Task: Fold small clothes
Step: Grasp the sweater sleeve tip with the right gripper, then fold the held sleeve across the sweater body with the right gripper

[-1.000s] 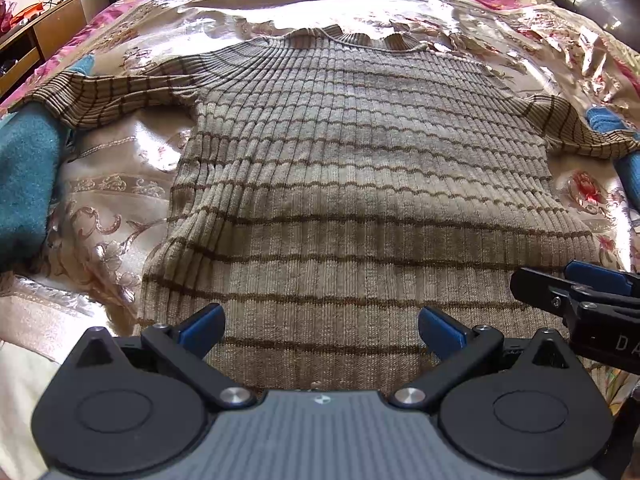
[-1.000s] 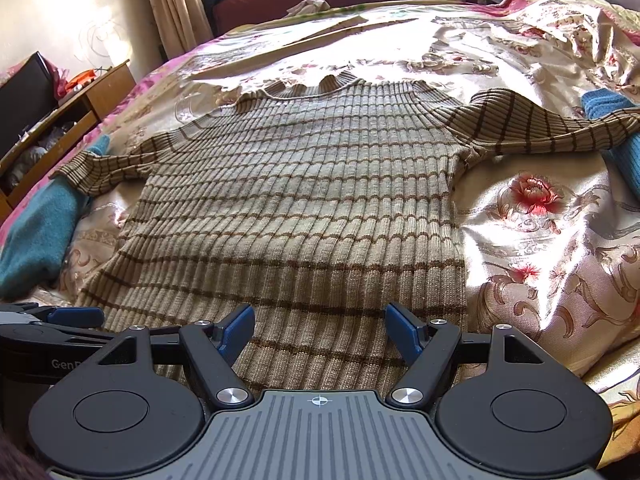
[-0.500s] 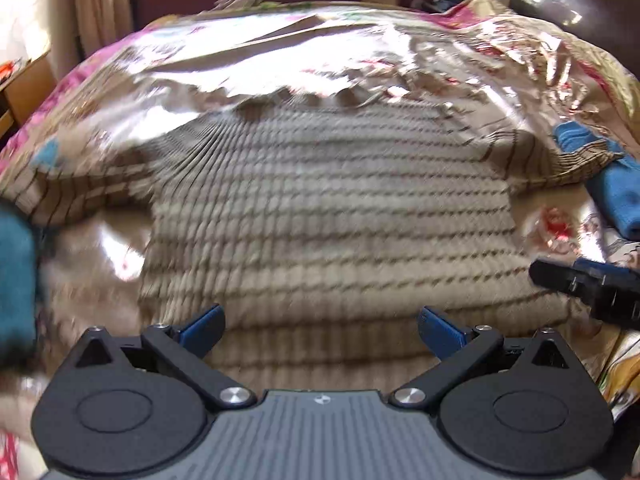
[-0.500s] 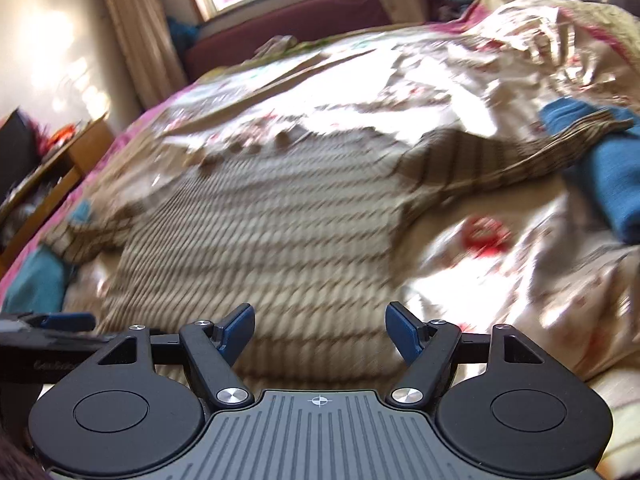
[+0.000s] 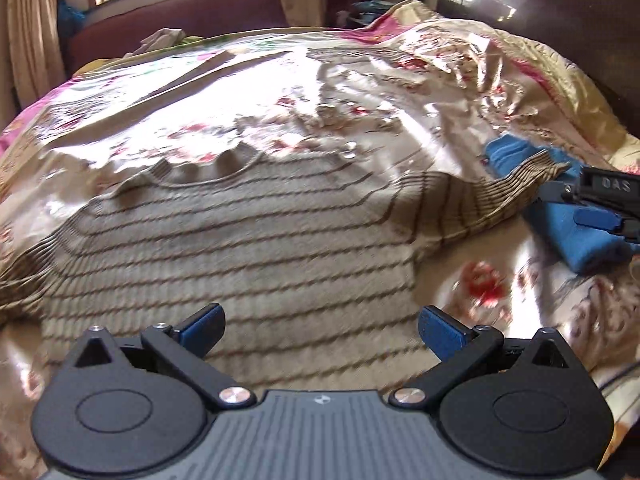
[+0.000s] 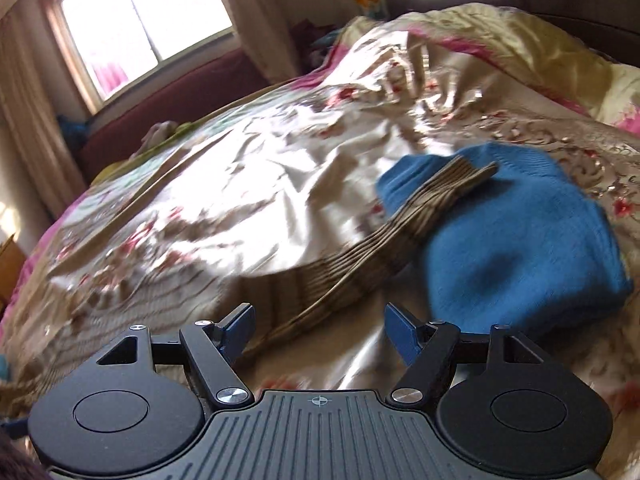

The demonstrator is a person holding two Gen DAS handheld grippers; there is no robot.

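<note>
A beige ribbed sweater (image 5: pixel 240 248) with thin brown stripes lay spread flat on a bed covered by a shiny cream bedspread (image 5: pixel 248 112) printed with red and pink flowers. In the left wrist view, the sweater's round collar pointed toward the far side of the bed, and one sleeve (image 5: pixel 480 204) stretched out to the right, its cuff resting on a folded blue knitted garment (image 5: pixel 576 240). The left gripper (image 5: pixel 320 330) hovered over the sweater's lower body, its blue-padded jaws spread wide with nothing between them. The right gripper (image 5: pixel 600 208) showed at the right edge of that view, just above the blue garment; white letters on its black body read roughly "DAS", cut off and slightly blurred. In the right wrist view, the right gripper (image 6: pixel 320 330) pointed at the striped sleeve (image 6: pixel 400 236) draped across the blue garment (image 6: pixel 516 248); its jaws stood wide apart and held nothing, the sleeve lying beyond the tips. A window (image 6: pixel 140 24) with curtains and a dark red sofa (image 6: pixel 180 96) stood behind the bed, and a dark headboard (image 5: pixel 540 12) rose at the right. Both views were blurred.
</note>
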